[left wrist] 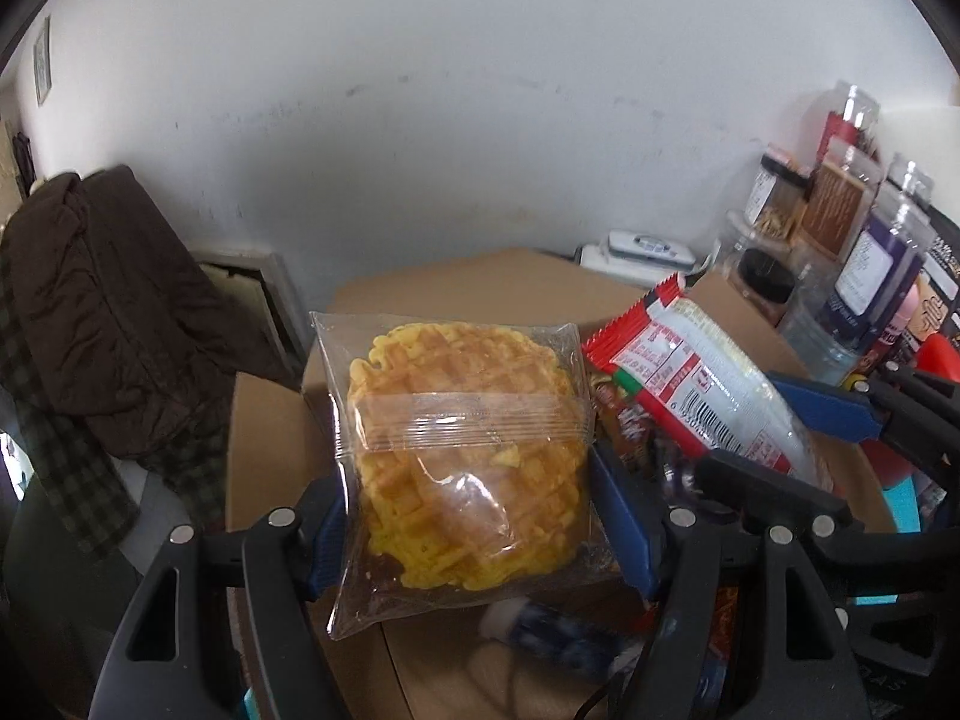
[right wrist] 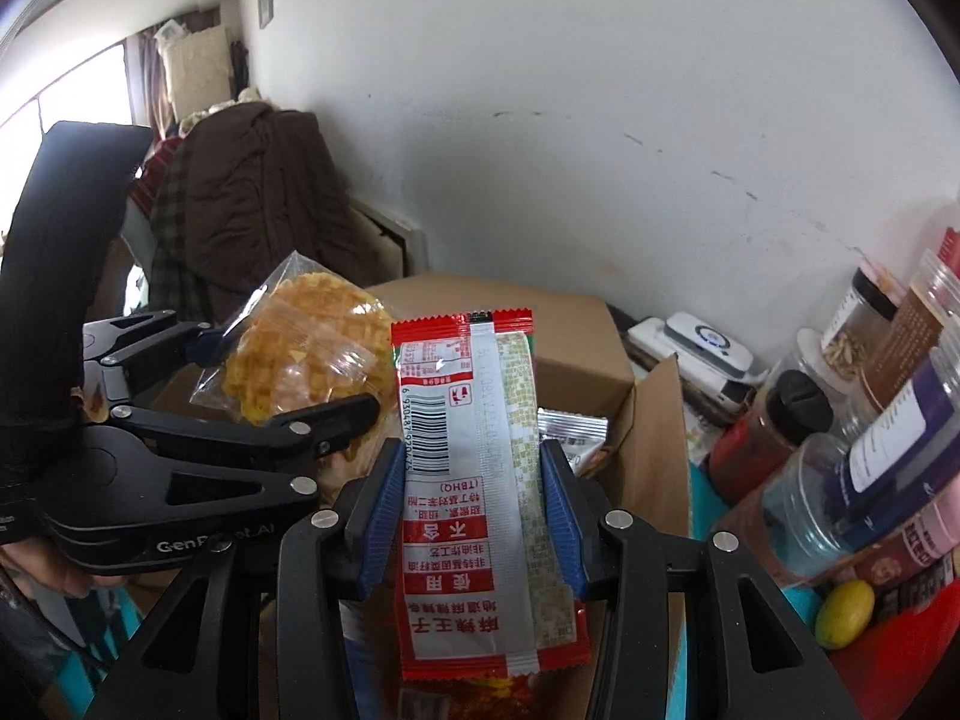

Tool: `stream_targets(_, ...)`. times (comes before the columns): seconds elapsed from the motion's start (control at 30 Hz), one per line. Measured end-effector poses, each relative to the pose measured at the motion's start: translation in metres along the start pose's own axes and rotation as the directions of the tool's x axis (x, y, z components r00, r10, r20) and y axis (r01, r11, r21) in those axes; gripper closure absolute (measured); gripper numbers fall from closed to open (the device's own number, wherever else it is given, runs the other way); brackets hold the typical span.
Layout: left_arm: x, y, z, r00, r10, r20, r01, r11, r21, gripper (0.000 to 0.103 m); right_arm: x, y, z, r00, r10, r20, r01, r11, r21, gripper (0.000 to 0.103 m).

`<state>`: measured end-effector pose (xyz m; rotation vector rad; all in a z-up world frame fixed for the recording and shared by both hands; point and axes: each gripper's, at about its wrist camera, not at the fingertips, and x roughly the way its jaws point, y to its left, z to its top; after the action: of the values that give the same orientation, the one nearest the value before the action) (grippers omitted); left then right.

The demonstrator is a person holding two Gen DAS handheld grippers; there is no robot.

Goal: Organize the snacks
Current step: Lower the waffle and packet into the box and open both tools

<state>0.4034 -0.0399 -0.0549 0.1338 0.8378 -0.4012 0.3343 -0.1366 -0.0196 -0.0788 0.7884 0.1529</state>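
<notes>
Left gripper [left wrist: 468, 516]: clamped on a clear-wrapped waffle [left wrist: 462, 450], blue pads pressing both side edges of the wrapper at lower centre of the left wrist view. Waffle held flat-faced toward the camera, wrapper seam running across its middle, package raised above a cardboard box [left wrist: 270, 450] seen behind and below it.

Right gripper [right wrist: 474, 516]: clamped on a red-and-white snack packet [right wrist: 474, 480], blue pads bearing on its two long edges at lower centre of the right wrist view. Packet upright, back side with barcode and printed text facing the camera, serrated top edge uppermost.

Cross-check from the left wrist view: same snack packet [left wrist: 690, 384] visible right of centre, tilted, just beside the waffle, with one blue finger [left wrist: 822, 414] of the right gripper at its far side. Cross-check from the right wrist view: waffle [right wrist: 306, 354] at centre left, held in the left gripper [right wrist: 288, 390], close beside the packet's left edge; contact between the two packages not determinable.

Surroundings: open cardboard box [right wrist: 654, 420] behind and below the packet, a silver sachet [right wrist: 570, 429] inside it. Jars and bottles [right wrist: 840, 420] crowded along the right edge. Yellow lemon-like object [right wrist: 843, 612] at lower right. White device [right wrist: 708, 342] against the wall. Brown coat [left wrist: 114, 312] draped at left. Person's dark sleeve [right wrist: 54, 300] at far left of the right wrist view.
</notes>
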Motion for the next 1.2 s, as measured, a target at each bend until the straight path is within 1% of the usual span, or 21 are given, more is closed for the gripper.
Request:
stream_targets(0.13, 0.015, 0.003, -0.002, 0.998, 0.007, -0.058, -0.008, 1.0, -0.009, 0.032, 0.016, -0.001, -0.002, 0.999, 0.001, -0.045, -0.001, 1.0, 0.003, 0.059)
stream_targets(0.2, 0.022, 0.003, -0.005, 0.996, 0.012, -0.086, -0.013, 1.0, -0.01, 0.032, 0.021, 0.0, -0.003, 0.998, -0.012, -0.054, 0.012, 1.0, -0.001, 0.059)
stream_targets(0.23, 0.025, 0.005, -0.006, 0.995, 0.008, -0.098, -0.009, 1.0, -0.014, 0.032, 0.023, -0.001, -0.004, 0.998, -0.014, -0.06, 0.014, 1.0, 0.002, 0.059)
stream_targets(0.3, 0.029, 0.008, -0.007, 0.992, -0.017, -0.126, 0.012, 0.999, -0.036, 0.032, 0.026, -0.004, -0.004, 0.997, 0.007, -0.071, -0.006, 1.0, 0.024, 0.059)
stream_targets(0.47, 0.035, 0.007, -0.01, 0.988, 0.006, -0.153, -0.011, 1.0, -0.028, 0.032, 0.03, -0.007, -0.004, 0.996, 0.016, -0.085, -0.012, 0.999, 0.053, 0.058)
stream_targets(0.63, 0.038, 0.002, -0.008, 0.987, 0.048, -0.156, -0.05, 0.999, -0.008, 0.032, 0.031, -0.006, -0.002, 0.995, 0.008, -0.104, -0.003, 0.999, 0.045, 0.057)
stream_targets(0.7, 0.038, 0.001, -0.009, 0.985, 0.079, -0.155, -0.079, 0.997, 0.005, 0.032, 0.033, -0.005, -0.002, 0.992, 0.005, -0.124, 0.0, 0.999, 0.039, 0.054)
stream_targets(0.8, 0.035, -0.001, -0.01, 0.985, 0.093, -0.148, -0.09, 0.996, 0.024, 0.031, 0.035, -0.007, -0.004, 0.99, 0.002, -0.141, 0.005, 0.999, 0.047, 0.05)
stream_targets(0.83, 0.034, -0.002, -0.01, 0.985, 0.101, -0.14, -0.097, 0.995, 0.033, 0.031, 0.035, -0.008, -0.005, 0.989, 0.003, -0.145, 0.004, 0.999, 0.049, 0.049)
stream_targets(0.93, 0.029, -0.005, -0.009, 0.984, 0.14, -0.108, -0.135, 0.989, 0.052, 0.03, 0.034, -0.012, -0.008, 0.988, -0.009, -0.155, 0.019, 0.998, 0.062, 0.036)
stream_targets(0.97, 0.027, -0.004, -0.009, 0.984, 0.145, -0.104, -0.141, 0.989, 0.052, 0.027, 0.034, -0.013, -0.009, 0.987, -0.012, -0.157, 0.022, 0.998, 0.065, 0.036)
stream_targets(1.0, 0.025, -0.004, -0.007, 0.982, 0.157, -0.102, -0.152, 0.987, 0.053, 0.022, 0.033, -0.013, -0.009, 0.987, -0.015, -0.16, 0.026, 0.997, 0.066, 0.036)
stream_targets(1.2, 0.024, -0.004, -0.006, 0.98, 0.169, -0.105, -0.164, 0.985, 0.056, 0.021, 0.033, -0.016, -0.01, 0.985, -0.042, -0.17, 0.055, 0.996, 0.071, 0.035)
